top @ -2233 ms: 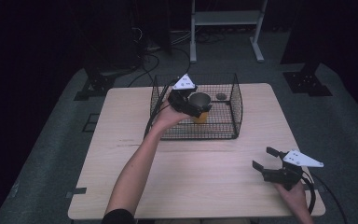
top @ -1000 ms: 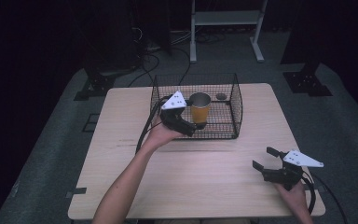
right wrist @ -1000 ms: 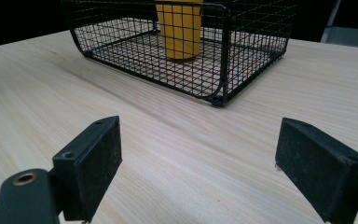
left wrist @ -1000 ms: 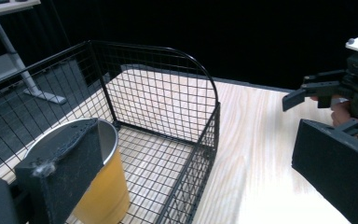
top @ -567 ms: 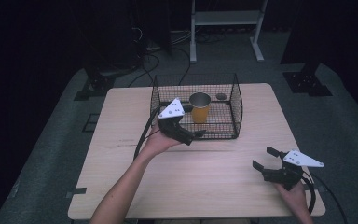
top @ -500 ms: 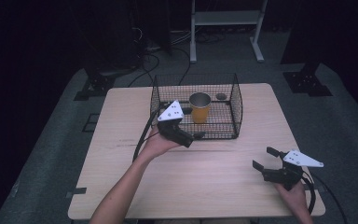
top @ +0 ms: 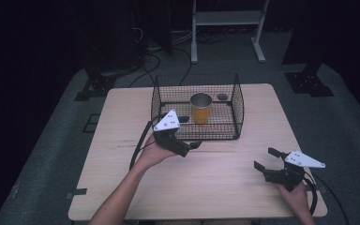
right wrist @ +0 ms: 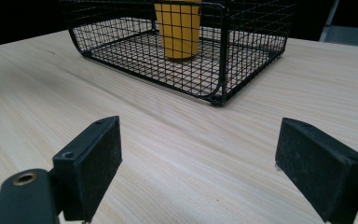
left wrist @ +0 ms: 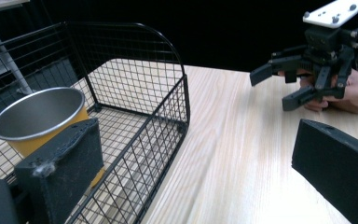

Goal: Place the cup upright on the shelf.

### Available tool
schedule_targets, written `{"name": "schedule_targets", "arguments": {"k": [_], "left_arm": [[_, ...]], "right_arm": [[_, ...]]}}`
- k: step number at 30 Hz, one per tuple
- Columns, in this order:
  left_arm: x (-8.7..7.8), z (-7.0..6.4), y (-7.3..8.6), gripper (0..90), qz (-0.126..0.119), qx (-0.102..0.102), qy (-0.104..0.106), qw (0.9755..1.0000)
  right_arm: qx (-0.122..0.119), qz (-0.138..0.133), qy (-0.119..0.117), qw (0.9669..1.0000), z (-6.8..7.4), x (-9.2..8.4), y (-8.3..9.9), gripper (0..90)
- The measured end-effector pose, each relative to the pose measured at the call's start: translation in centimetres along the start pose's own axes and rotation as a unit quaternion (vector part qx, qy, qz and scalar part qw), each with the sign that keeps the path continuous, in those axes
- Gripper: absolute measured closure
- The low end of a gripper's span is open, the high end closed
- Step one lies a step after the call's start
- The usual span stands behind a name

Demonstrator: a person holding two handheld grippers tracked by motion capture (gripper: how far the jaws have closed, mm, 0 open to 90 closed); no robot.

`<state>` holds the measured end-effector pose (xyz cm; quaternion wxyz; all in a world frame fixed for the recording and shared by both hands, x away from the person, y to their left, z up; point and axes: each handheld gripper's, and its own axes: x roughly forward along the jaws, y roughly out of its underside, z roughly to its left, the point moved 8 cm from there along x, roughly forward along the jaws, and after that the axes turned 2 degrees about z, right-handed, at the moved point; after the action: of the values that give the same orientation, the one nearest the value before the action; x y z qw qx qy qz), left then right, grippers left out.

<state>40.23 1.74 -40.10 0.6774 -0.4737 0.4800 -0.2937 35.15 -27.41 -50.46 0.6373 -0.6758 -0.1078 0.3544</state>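
One yellow cup (top: 200, 108) with a metal rim is seen standing upright inside one black wire basket (top: 236, 101) at the far middle of the table (top: 122, 140). The left tool (top: 187, 132) is held just outside the basket's near wall, jaws spread and empty. The right tool (top: 266, 159) is held well apart near the table's right edge, likewise spread with nothing gripped. One small dark disc (top: 222, 97) lies in the basket beside the cup.

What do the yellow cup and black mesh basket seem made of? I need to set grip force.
The yellow cup looks like metal: dull silvery inside, matte yellow coat outside. The black mesh basket looks like welded steel wire, black-coated, judging by its thin rigid grid.
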Motion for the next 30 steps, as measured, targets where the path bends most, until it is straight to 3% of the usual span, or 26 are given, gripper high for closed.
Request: {"name": "schedule_targets", "arguments": {"k": [17,30], "left_arm": [[-1.4,-1.7,1.9,1.3,-0.005,-0.01,0.0,0.9999],[-2.2,-2.5,3.4,1.3,-0.003,-0.014,-0.012,0.9998]], "right_arm": [[-0.001,0.001,0.0,1.0,0.0,0.0,0.0,13.4],[-0.002,0.002,0.001,1.0,0.0,0.0,0.0,13.5]]}}
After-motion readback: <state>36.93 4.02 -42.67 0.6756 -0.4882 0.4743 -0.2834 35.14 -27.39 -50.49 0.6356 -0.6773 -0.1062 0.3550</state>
